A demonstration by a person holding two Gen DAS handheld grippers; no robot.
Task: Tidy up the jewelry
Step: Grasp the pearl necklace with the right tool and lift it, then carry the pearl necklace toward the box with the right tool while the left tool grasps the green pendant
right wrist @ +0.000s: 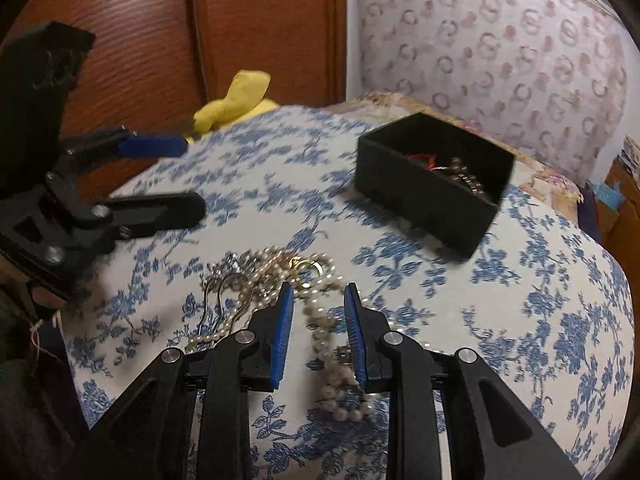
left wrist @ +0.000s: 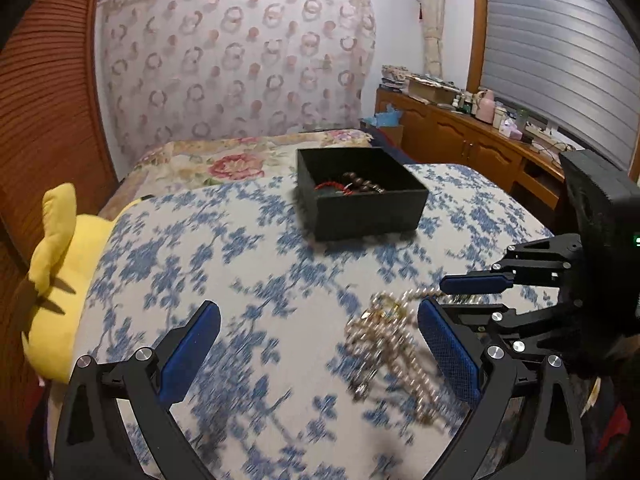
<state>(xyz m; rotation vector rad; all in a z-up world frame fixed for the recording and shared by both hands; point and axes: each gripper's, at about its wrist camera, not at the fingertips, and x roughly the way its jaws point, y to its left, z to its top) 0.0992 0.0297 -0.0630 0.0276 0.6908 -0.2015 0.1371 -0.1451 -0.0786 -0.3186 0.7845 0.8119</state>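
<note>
A tangle of pearl necklaces (right wrist: 276, 280), with a gold ring piece and a thin silver chain, lies on the blue-flowered bedcover (right wrist: 520, 320). My right gripper (right wrist: 319, 292) hangs low over it. Its jaws are partly apart and a pearl strand runs between the pads without being pinched. In the left wrist view the same pile (left wrist: 384, 344) is blurred, just inside my right-hand finger. My left gripper (left wrist: 318, 312) is wide open and empty. Farther back stands an open black box (left wrist: 360, 204) (right wrist: 432, 200) holding a red cord bracelet and dark wooden beads. Each gripper shows in the other's view: right gripper (left wrist: 460, 294), left gripper (right wrist: 188, 176).
A yellow plush toy (left wrist: 60, 264) (right wrist: 236, 100) lies at the bed's left edge against a brown wooden wardrobe (right wrist: 140, 40). A headboard draped in ring-patterned cloth (left wrist: 240, 60) rises behind the box. A cluttered wooden sideboard (left wrist: 460, 120) runs along the right wall under a shuttered window.
</note>
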